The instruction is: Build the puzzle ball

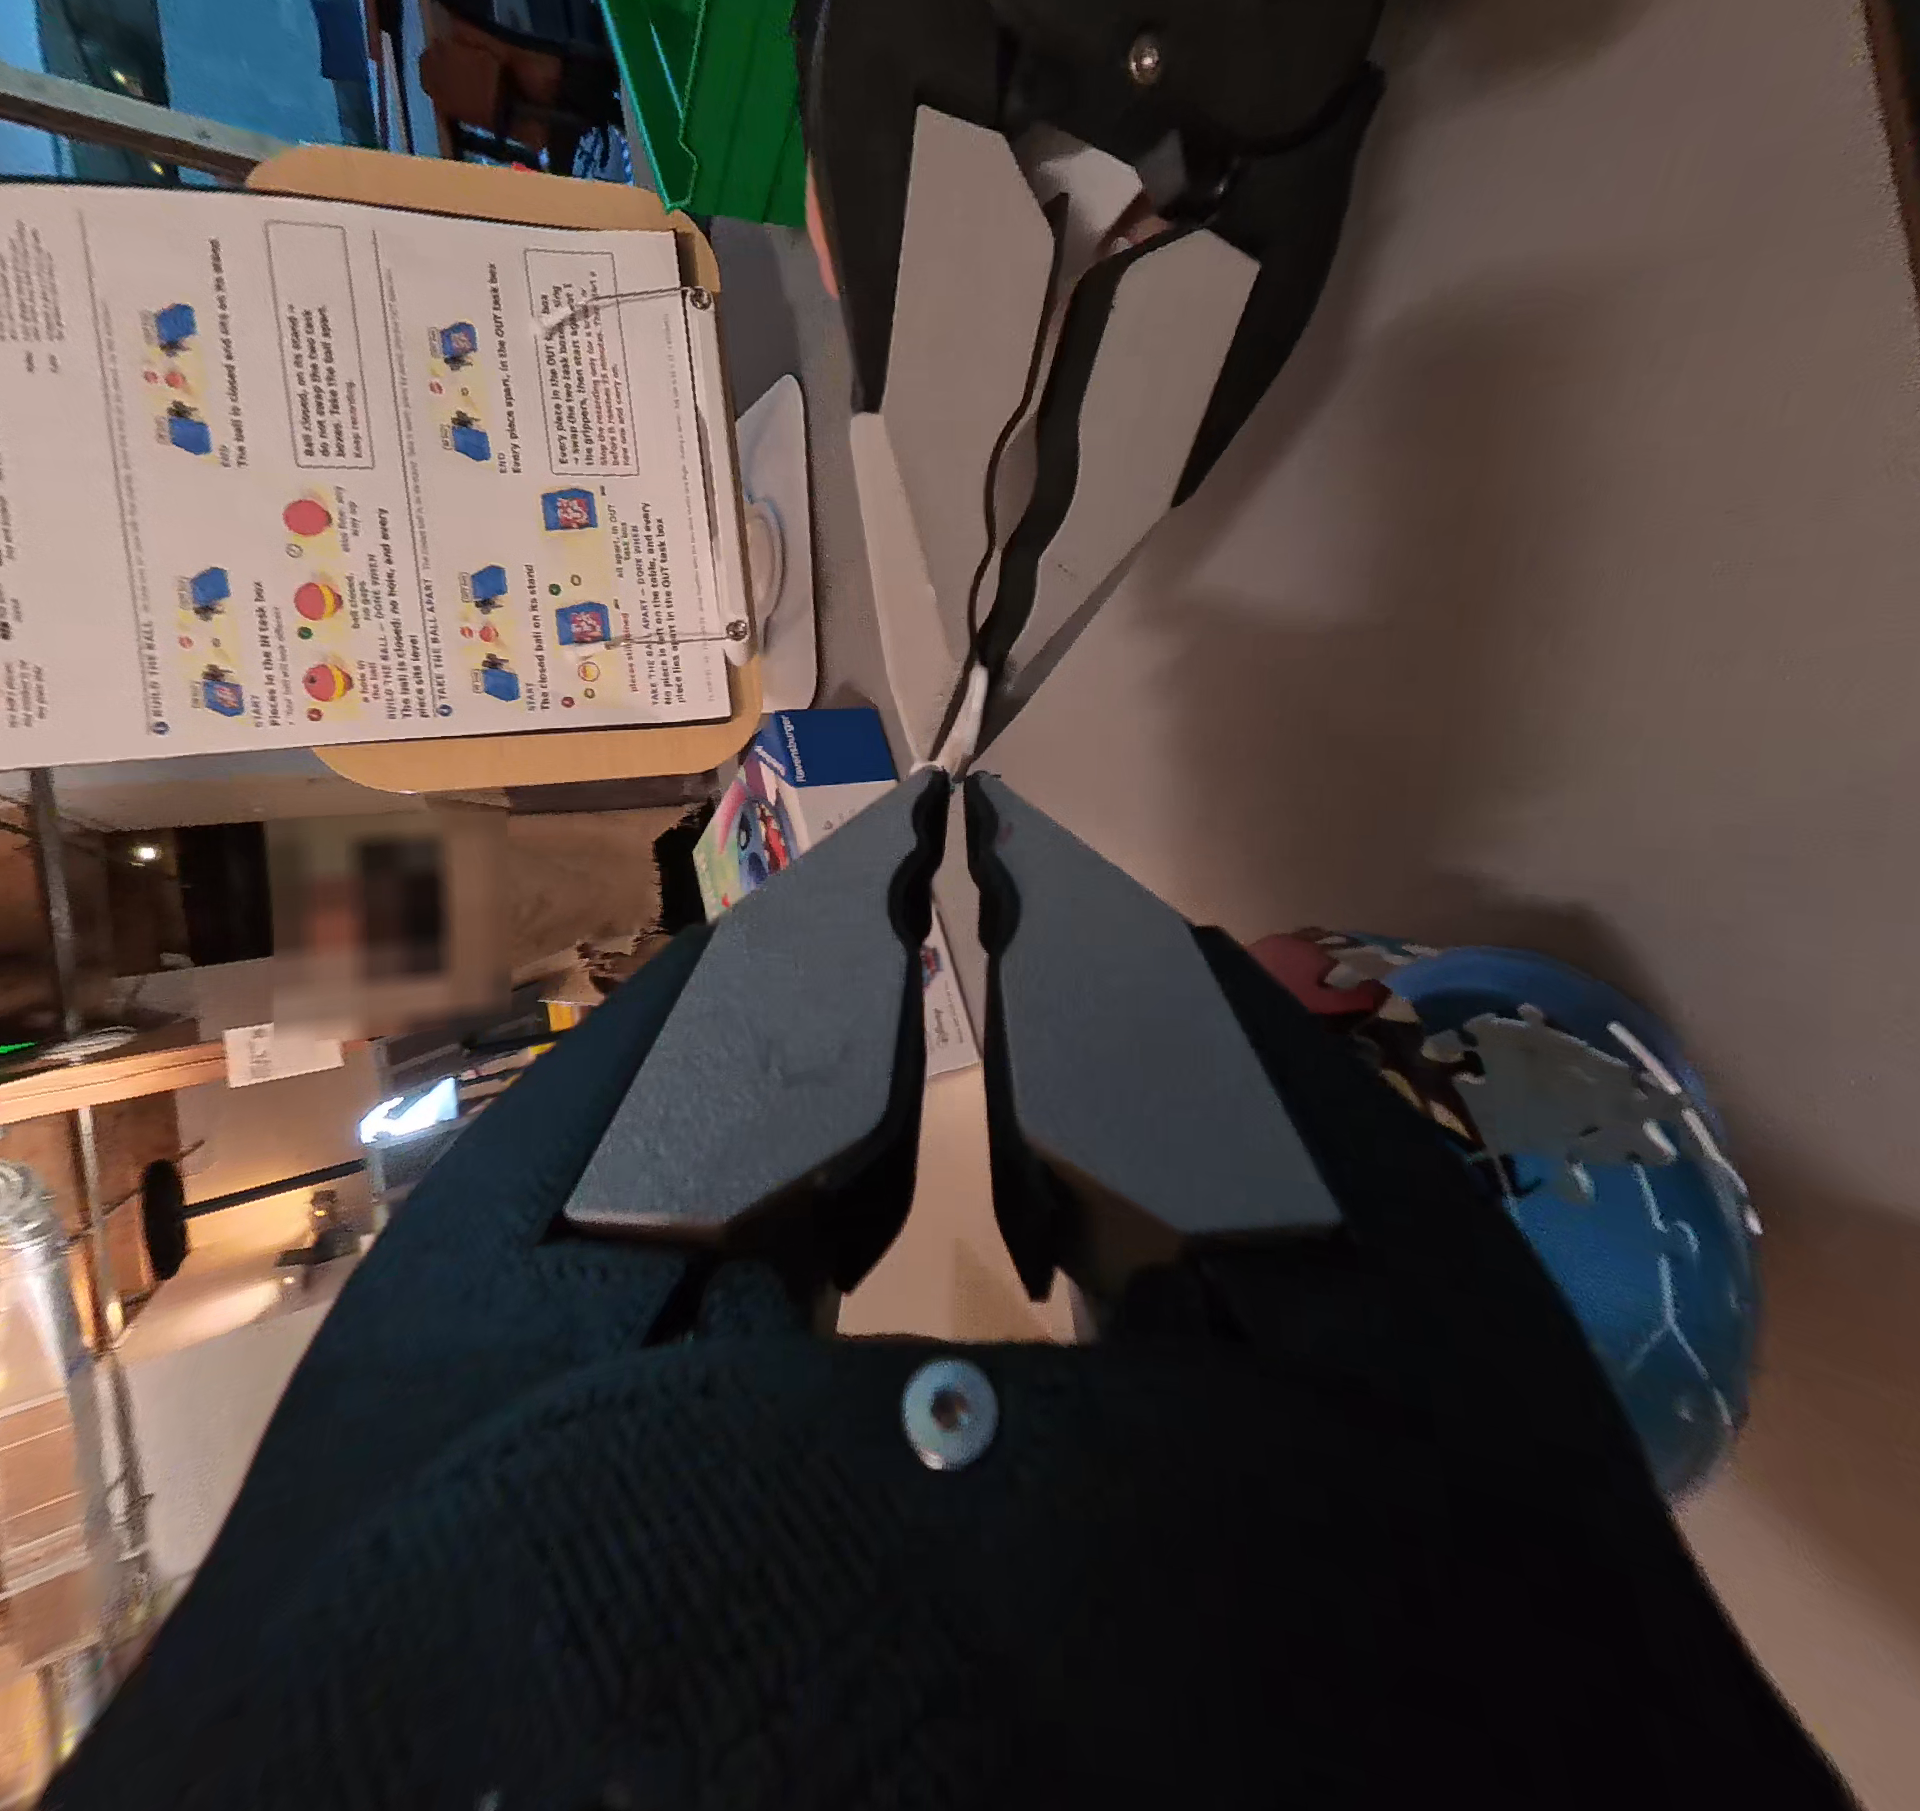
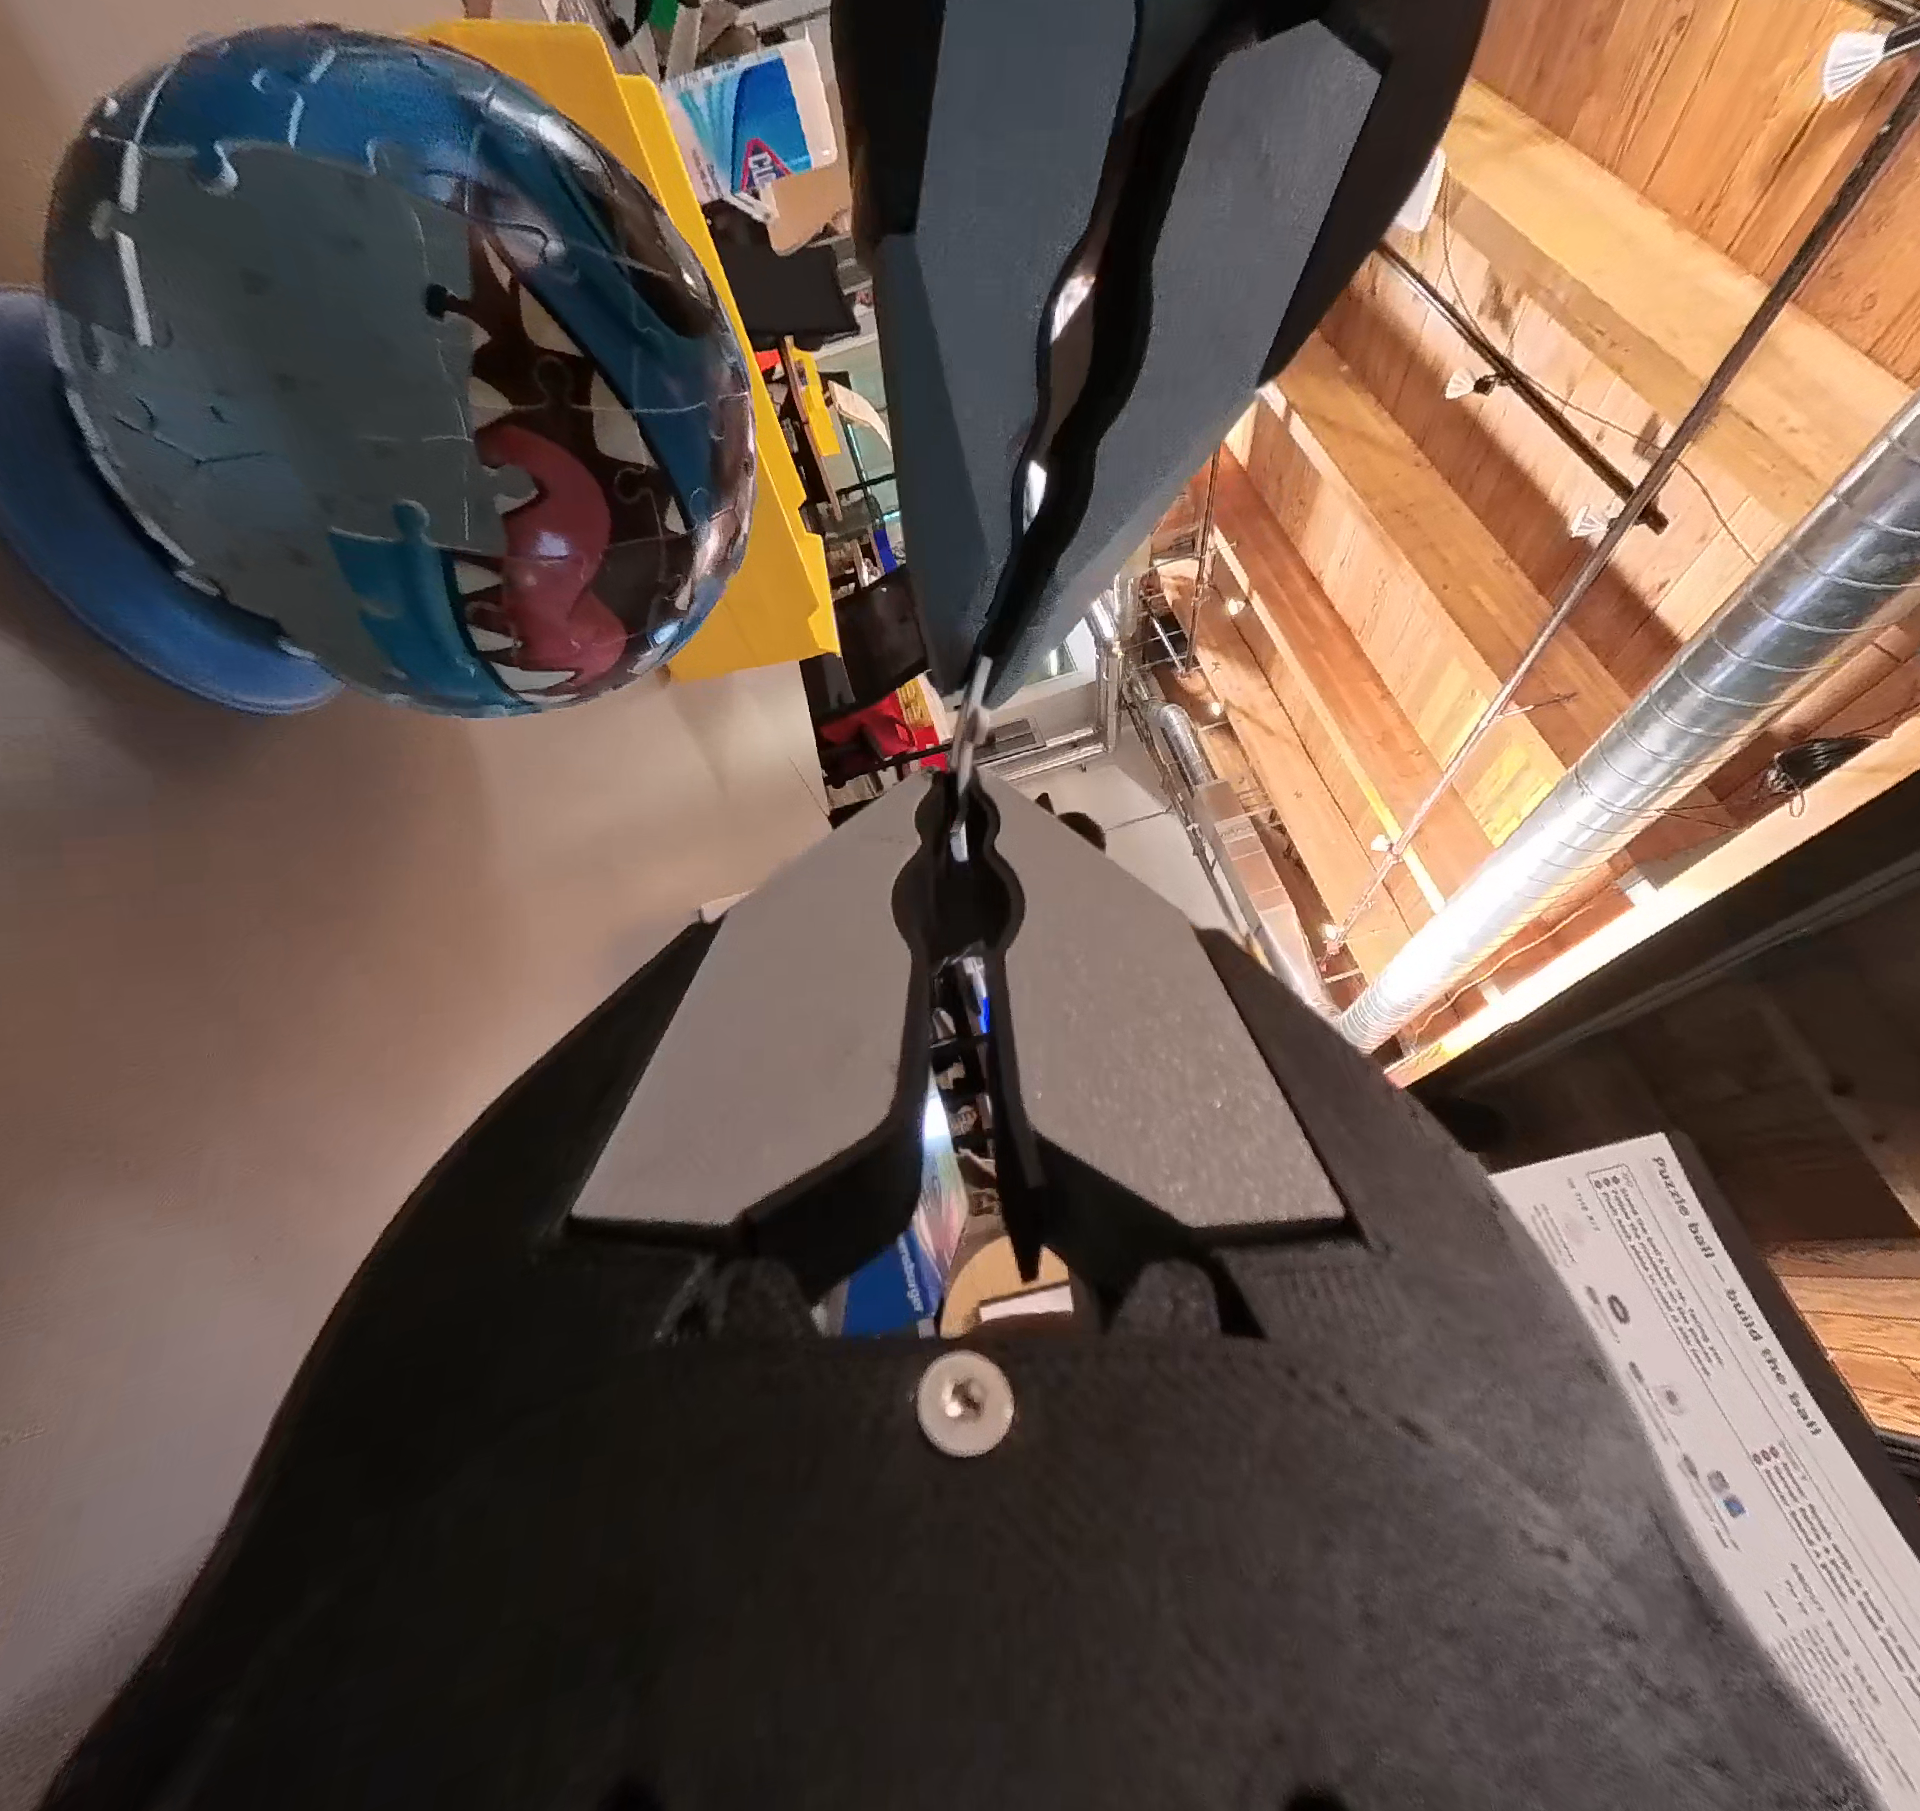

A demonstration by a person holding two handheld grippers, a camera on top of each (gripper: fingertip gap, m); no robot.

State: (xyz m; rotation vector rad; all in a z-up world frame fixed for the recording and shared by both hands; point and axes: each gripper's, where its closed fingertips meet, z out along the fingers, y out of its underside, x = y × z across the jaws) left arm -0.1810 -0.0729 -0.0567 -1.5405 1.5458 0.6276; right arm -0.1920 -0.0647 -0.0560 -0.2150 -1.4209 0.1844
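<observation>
Puzzle ball (image 2: 395, 369) sits on a blue stand (image 2: 125, 566) on the beige counter (image 2: 312, 930), mostly closed, with grey and blue pieces and a toothed mouth pattern showing. Judgement: thin plastic shell, light, stiff only while the pieces interlock; a hard squeeze could pop seams, so steady it low near the stand rather than across the dome.

Left tool (image 1: 951, 785) has its tips nearly pressed together on one end of a thin pale puzzle piece (image 1: 961, 727). Right tool (image 2: 961, 805) meets it tip to tip and pinches the other end of the same piece (image 2: 971, 722), held edge-on above the counter. Judgement: piece is light, slick and slightly curved; grip it flat on the faces, clear of the tabs.

Left wrist view alone shows an instruction sheet on a clipboard (image 1: 416, 473), a green bin (image 1: 717, 47) and the puzzle box (image 1: 821, 753); ball (image 1: 1558, 1169) is half hidden at right. Right wrist view alone shows the ball's full face, a yellow bin (image 2: 717, 390) and a wood ceiling with a duct (image 2: 1662, 722).
</observation>
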